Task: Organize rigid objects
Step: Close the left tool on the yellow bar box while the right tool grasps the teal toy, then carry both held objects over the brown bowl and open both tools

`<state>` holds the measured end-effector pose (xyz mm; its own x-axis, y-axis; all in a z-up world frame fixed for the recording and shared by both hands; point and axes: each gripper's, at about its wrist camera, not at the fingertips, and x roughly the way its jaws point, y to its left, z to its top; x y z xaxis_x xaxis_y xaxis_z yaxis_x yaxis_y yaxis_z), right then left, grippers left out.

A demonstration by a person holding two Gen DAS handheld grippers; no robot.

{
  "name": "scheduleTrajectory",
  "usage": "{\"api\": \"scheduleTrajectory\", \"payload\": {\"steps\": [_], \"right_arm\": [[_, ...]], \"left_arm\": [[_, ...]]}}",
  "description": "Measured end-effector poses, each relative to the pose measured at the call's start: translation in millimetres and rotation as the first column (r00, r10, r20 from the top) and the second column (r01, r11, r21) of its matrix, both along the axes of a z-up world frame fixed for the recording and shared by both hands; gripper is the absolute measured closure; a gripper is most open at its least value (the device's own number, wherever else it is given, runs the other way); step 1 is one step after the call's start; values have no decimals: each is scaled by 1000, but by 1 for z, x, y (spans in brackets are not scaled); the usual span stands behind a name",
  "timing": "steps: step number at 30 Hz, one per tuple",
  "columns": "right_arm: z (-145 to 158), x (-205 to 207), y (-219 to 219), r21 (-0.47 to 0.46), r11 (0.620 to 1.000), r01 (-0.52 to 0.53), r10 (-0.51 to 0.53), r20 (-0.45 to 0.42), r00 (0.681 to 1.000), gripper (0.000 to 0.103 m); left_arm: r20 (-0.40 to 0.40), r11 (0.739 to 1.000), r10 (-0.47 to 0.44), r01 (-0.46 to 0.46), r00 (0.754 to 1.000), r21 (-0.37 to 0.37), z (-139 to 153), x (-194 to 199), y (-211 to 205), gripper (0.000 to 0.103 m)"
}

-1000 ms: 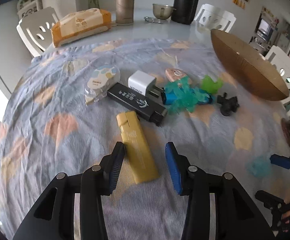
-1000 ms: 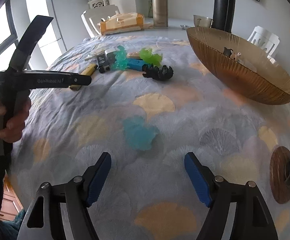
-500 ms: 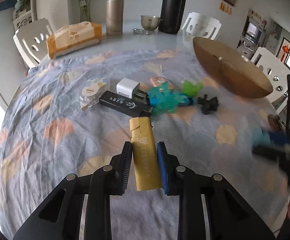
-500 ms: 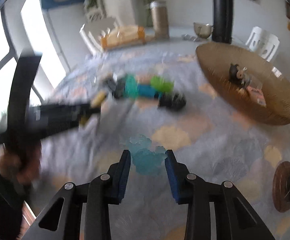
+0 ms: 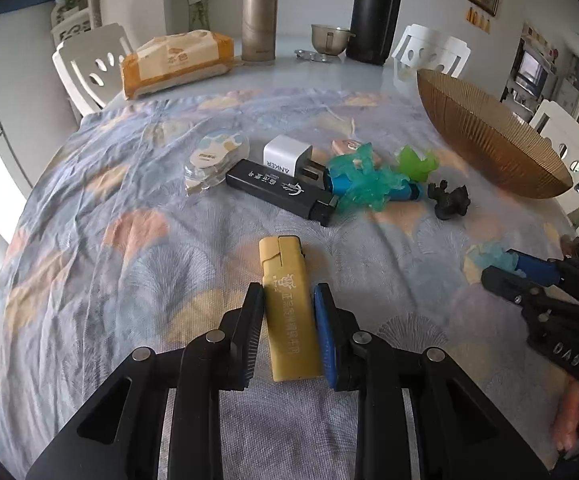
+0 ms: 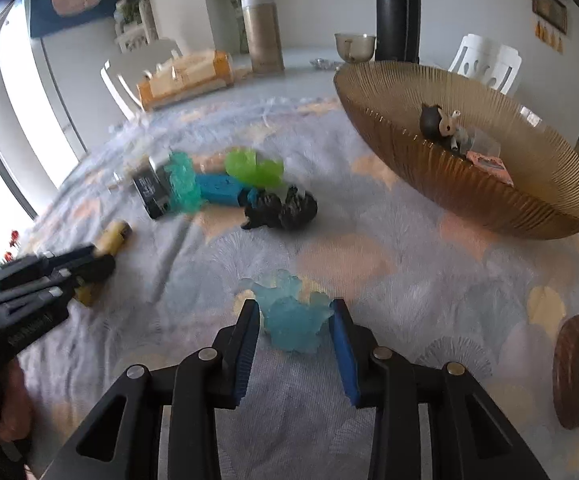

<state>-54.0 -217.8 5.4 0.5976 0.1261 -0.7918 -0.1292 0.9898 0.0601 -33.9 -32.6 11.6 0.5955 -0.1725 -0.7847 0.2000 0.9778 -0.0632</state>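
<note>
Since 1 second ago, both my jaws have gone from wide apart to clamped.

Left wrist view: my left gripper (image 5: 288,330), angled down at the worktop (image 5: 89,216), squeezes the flat, matte yellow lighter (image 5: 287,308) lying on the wrinkled printed cloth.

Right wrist view: my right gripper (image 6: 294,338), also angled down, pinches the lumpy translucent blue figure (image 6: 291,316) on the cloth. Well beyond to the right sits the ribbed amber bowl (image 6: 429,160).
</note>
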Motion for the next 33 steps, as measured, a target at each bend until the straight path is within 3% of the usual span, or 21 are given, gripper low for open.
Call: {"api": "scheduleTrajectory", "payload": {"steps": [3, 6, 7, 8, 9, 10, 14, 21, 25, 30, 33], "right_arm": [[-1, -1, 4, -34, 999, -5, 6, 6, 1000, 65], [-2, 1, 1, -24, 1000, 2, -2, -3, 1000, 47], [-2, 1, 1, -21, 1000, 3, -3, -2, 1000, 47], [-2, 0, 0, -26, 1000, 7, -7, 5, 1000, 50], [-2, -1, 1, -34, 999, 12, -11, 12, 1000, 64], [-2, -1, 2, -37, 999, 11, -11, 16, 1000, 69], [10, -12, 0, -24, 1000, 13, -11, 99, 995, 69], [35, -29, -27, 107, 992, 59, -78, 191, 978, 69], [79, -43, -50, 164, 981, 104, -145, 262, 954, 69], [167, -66, -77, 159, 973, 168, -222, 437, 872, 69], [203, -72, -92, 178, 959, 221, -281, 484, 829, 69]], "left_arm": [[-2, 1000, -16, 16, 1000, -12, 0, 0, 0, 66], [7, 999, -17, 16, 1000, 41, -1, -2, -8, 66], [10, 999, -19, 19, 1000, 51, -1, -2, -10, 69], [16, 998, -27, 26, 1000, 60, -1, -2, -12, 79], [21, 997, -35, 34, 999, 65, -1, -3, -14, 82], [24, 997, -38, 37, 999, 69, 0, -4, -14, 82], [68, 997, -29, 24, 997, 79, 6, -10, -14, 82], [178, 996, -21, 36, 984, -84, 50, -37, -8, 82], [277, 985, -51, 94, 960, -144, 103, -40, -24, 82], [357, 961, -116, 196, 927, -196, 160, -22, -58, 82], [398, 946, -148, 247, 906, -210, 181, -4, -81, 82]]}}
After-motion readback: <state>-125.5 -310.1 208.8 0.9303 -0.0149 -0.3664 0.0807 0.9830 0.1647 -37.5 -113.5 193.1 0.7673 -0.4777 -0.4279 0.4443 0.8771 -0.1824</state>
